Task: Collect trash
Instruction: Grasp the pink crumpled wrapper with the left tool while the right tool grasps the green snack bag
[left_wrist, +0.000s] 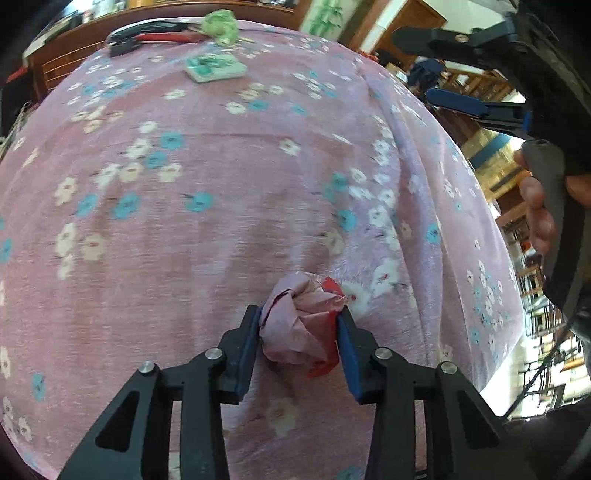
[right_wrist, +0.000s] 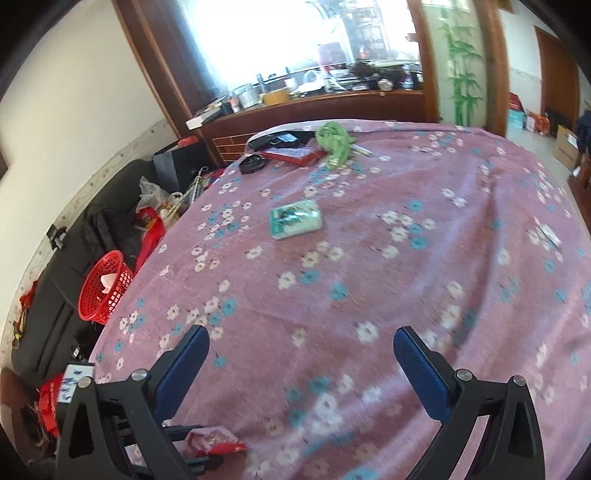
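**Wrapper pinched in my left gripper**

My left gripper (left_wrist: 300, 339) is clamped on a crumpled pink-and-red wrapper (left_wrist: 301, 328), both blue pads pressing its sides just above the pink floral cloth (left_wrist: 207, 236). Farther across the cloth lies a green tissue pack (left_wrist: 215, 67), with a crumpled green wad (left_wrist: 220, 24) beyond it. My right gripper (right_wrist: 301, 363) hangs over the same cloth with its fingers spread wide, nothing between them. A red basket (right_wrist: 104, 286) sits off the cloth's left edge
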